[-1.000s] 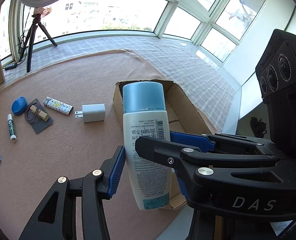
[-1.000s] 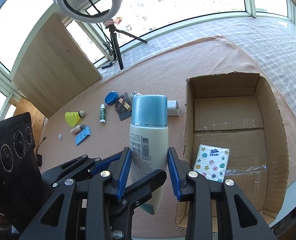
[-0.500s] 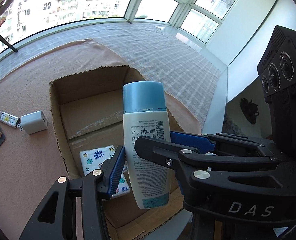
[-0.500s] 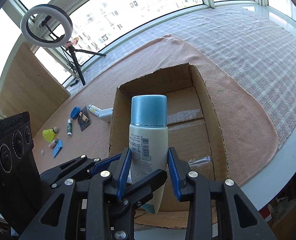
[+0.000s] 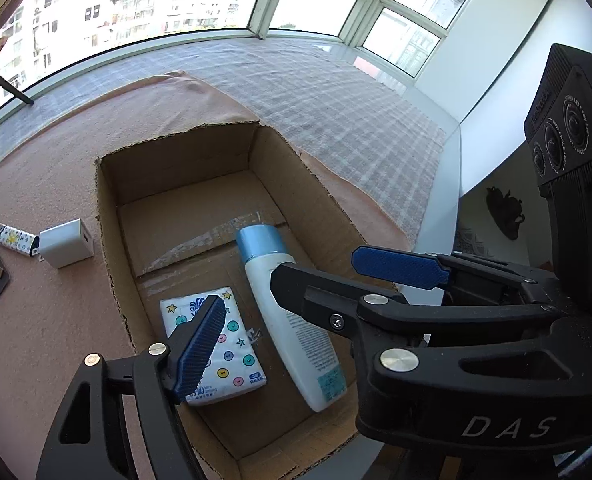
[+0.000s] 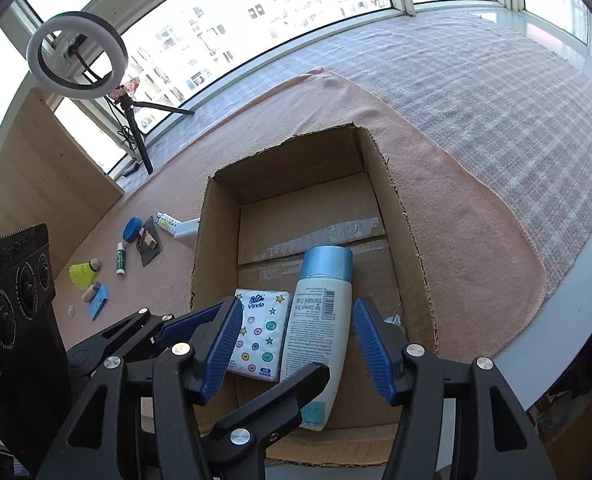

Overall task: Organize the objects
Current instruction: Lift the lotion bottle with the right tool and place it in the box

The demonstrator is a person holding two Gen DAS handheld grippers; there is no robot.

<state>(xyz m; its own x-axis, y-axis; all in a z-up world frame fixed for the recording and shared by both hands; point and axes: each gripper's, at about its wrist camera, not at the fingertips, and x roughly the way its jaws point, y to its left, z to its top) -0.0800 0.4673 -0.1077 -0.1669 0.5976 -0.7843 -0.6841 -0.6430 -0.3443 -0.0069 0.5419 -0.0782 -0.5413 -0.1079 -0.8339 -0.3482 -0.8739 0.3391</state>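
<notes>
Below both grippers, on the floor of the cardboard box (image 6: 412,248), the lotion bottle (image 6: 316,340) lies flat, its long axis running from the near wall toward the far wall, blue cap pointing away; a tissue pack (image 6: 258,334) lies just beside it; the right gripper (image 6: 298,346) straddles the bottle, jaws opening and pads clear of it, so it is the nearer; the left gripper (image 5: 296,304) is also opening, holding nothing; remaining items, a white charger (image 5: 66,243) and a yellow shuttlecock (image 6: 83,273) among them, lie well apart toward the tabletop's left edge on a pink cloth (image 6: 476,248); windows ring the room.
</notes>
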